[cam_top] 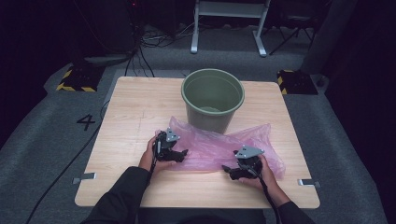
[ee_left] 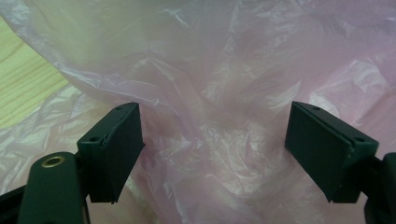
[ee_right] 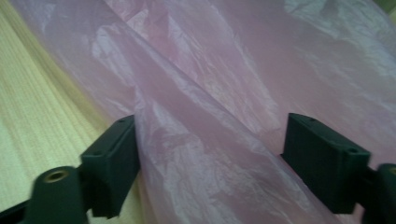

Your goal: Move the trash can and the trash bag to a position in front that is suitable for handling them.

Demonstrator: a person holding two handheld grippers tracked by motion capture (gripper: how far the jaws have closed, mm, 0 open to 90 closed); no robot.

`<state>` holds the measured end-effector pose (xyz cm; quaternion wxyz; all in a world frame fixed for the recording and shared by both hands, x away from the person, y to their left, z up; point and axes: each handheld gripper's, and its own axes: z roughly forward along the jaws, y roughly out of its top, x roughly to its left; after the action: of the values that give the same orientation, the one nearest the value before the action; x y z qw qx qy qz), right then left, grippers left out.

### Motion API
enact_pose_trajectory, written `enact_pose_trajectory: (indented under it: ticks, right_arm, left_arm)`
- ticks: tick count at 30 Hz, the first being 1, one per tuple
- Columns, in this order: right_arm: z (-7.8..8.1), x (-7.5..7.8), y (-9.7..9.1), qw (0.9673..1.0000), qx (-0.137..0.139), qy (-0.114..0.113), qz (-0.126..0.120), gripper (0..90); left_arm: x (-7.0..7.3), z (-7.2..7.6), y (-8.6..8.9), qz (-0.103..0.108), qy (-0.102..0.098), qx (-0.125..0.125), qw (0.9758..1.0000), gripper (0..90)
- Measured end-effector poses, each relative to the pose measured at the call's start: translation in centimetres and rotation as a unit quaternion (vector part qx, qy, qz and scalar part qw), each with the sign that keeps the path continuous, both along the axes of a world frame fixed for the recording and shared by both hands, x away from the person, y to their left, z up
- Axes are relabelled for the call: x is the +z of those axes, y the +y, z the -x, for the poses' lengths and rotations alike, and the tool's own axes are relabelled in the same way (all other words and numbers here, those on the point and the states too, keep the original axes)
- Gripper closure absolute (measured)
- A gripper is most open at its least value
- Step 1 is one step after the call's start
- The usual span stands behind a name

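Left gripper and right gripper: jaws spread wide over pink plastic bag, pinching nothing; green bucket behind.

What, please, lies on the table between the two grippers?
Pink plastic bag spans the stretch between left gripper and right gripper, seen in the high view.

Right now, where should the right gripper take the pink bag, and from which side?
The raised fold in the bag between the open right gripper. Come in low from the near table edge: the film lies flat elsewhere, and only that ridge stands up enough to pinch.
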<state>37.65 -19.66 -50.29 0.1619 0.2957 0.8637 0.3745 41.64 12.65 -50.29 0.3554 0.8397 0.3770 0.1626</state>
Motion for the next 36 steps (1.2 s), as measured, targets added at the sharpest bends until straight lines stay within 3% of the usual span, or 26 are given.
enact_pose_trajectory:
  ticks: [2, 10, 11, 12, 13, 14, 15, 17, 20, 21, 27, 29, 31, 36]
  right_arm:
    - [-0.6, -0.1, -0.3, 0.9995, -0.013, 0.025, -0.013, 18.5]
    - [-1.0, 0.3, -0.2, 0.9992, -0.019, 0.036, -0.001, 22.6]
    - [-1.2, 0.3, -0.4, 0.9993, -0.023, 0.028, -0.010, 40.7]
    - [-1.2, 0.3, -0.4, 0.9993, -0.023, 0.028, -0.010, 40.7]
    - [-1.3, 0.2, -0.8, 0.9989, -0.037, 0.020, -0.021, 48.9]
    - [-1.3, 0.2, -0.8, 0.9989, -0.037, 0.020, -0.021, 48.9]
    - [-1.3, 0.2, -1.0, 0.9987, -0.040, 0.017, -0.025, 54.7]
    - [-1.3, 0.2, -1.0, 0.9987, -0.042, 0.016, -0.026, 57.3]
    - [-1.2, 0.2, -1.0, 0.9988, -0.039, 0.012, -0.028, 68.5]
    - [-1.1, 0.2, -1.1, 0.9989, -0.036, 0.010, -0.027, 73.4]
    - [-0.9, 0.2, -1.4, 0.9989, -0.039, 0.008, -0.027, 80.3]
    - [-0.8, 0.2, -1.5, 0.9990, -0.040, 0.001, -0.021, 81.3]
    - [-0.8, 0.2, -1.8, 0.9988, -0.045, -0.005, -0.017, 83.4]
    - [-0.7, 0.2, -3.1, 0.9984, -0.054, -0.007, -0.015, 85.7]
  left_arm:
    - [0.0, 0.0, 0.0, -0.001, 0.002, 0.007, 1.0000, 17.6]
    - [0.0, -0.1, 0.1, 0.000, 0.006, 0.008, 0.9999, 17.6]
    - [0.0, -0.1, 0.1, 0.000, 0.006, 0.009, 0.9999, 17.6]
    - [0.0, -0.1, 0.1, 0.000, 0.006, 0.009, 0.9999, 17.2]
    - [0.0, -0.1, 0.1, 0.000, 0.006, 0.010, 0.9999, 17.1]
    - [0.0, -0.1, 0.1, 0.000, 0.006, 0.010, 0.9999, 17.1]
    - [0.0, 0.0, 0.1, -0.001, 0.005, 0.008, 1.0000, 17.1]
    - [0.0, 0.0, 0.2, 0.000, 0.005, 0.007, 1.0000, 17.1]
    - [0.2, 0.5, 0.4, -0.010, -0.009, 0.007, 0.9999, 17.4]
    - [0.6, 1.0, 0.8, -0.002, -0.019, -0.001, 0.9998, 17.7]
    - [2.8, 2.6, 3.2, 0.036, -0.048, -0.005, 0.9982, 17.2]
    - [3.3, 3.0, 4.1, 0.038, -0.057, -0.002, 0.9976, 17.0]
    - [3.5, 3.4, 4.9, 0.045, -0.052, -0.002, 0.9976, 16.9]
    - [3.3, 4.1, 6.9, 0.033, -0.045, 0.007, 0.9984, 16.7]
